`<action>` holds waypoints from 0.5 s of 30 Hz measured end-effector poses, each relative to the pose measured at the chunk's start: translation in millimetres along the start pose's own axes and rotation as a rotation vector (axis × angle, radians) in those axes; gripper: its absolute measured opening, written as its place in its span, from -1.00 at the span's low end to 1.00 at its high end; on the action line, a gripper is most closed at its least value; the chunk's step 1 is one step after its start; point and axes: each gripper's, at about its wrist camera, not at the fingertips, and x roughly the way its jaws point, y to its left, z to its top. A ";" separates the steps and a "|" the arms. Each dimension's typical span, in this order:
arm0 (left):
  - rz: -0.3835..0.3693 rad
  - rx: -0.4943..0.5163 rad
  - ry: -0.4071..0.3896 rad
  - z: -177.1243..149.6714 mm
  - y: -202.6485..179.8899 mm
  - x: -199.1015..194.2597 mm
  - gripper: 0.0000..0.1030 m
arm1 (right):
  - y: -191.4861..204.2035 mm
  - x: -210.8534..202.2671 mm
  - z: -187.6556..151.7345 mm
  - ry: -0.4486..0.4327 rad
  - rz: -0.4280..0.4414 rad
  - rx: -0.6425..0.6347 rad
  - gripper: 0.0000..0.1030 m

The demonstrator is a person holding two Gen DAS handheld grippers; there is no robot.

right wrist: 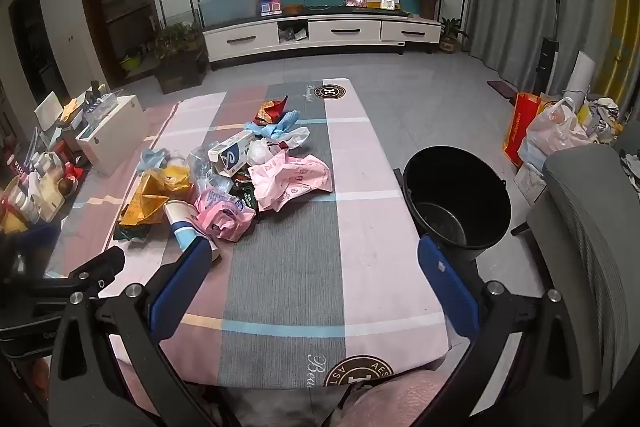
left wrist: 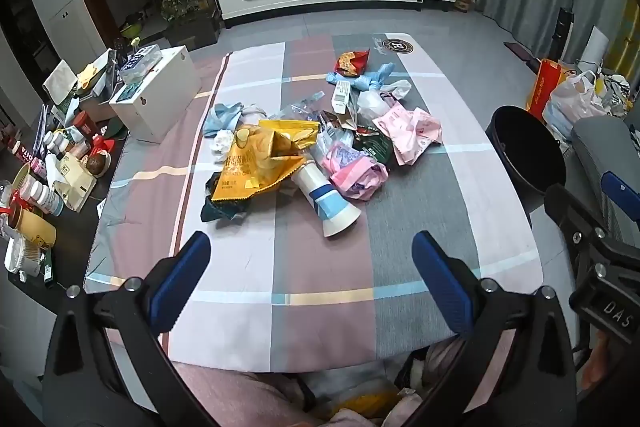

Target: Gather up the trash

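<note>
A heap of trash lies mid-table: a yellow snack bag (left wrist: 256, 163), a tipped paper cup (left wrist: 330, 201), pink wrappers (left wrist: 408, 133), a crumpled pink bag (left wrist: 356, 173), a white carton (left wrist: 343, 95), blue gloves (left wrist: 368, 77) and a red snack bag (left wrist: 352, 63). The same pile shows in the right wrist view, with the yellow snack bag (right wrist: 154, 201), the paper cup (right wrist: 186, 225) and the pink wrappers (right wrist: 292, 179). A black bucket (right wrist: 456, 201) stands off the table's right edge, also visible as the bucket (left wrist: 524, 155). My left gripper (left wrist: 310, 247) hovers open short of the cup. My right gripper (right wrist: 314, 257) is open above bare cloth.
The table wears a plaid cloth (left wrist: 320, 299). A white box (left wrist: 160, 95) and cluttered bottles and cups (left wrist: 44, 187) crowd the left side. A grey chair (right wrist: 592, 235) and bags (right wrist: 552, 135) stand right of the bucket. A TV cabinet (right wrist: 320, 33) lines the far wall.
</note>
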 end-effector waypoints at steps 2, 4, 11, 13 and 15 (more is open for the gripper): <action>0.012 0.008 -0.004 -0.2 -1.2 -0.3 0.95 | -0.5 0.9 0.4 0.003 0.000 0.001 0.95; 0.005 0.010 -0.003 0.6 0.9 1.2 0.95 | -0.9 1.2 0.8 0.002 -0.003 0.004 0.95; 0.005 0.007 -0.012 -0.9 -0.9 0.7 0.95 | 4.1 -2.3 -3.0 -0.009 -0.006 0.001 0.95; 0.005 0.009 -0.013 0.0 -3.0 -0.6 0.95 | 0.3 1.2 1.7 -0.001 0.000 0.004 0.95; 0.005 0.008 -0.013 -0.3 -2.2 0.6 0.95 | 0.0 0.7 1.6 0.000 0.001 0.006 0.95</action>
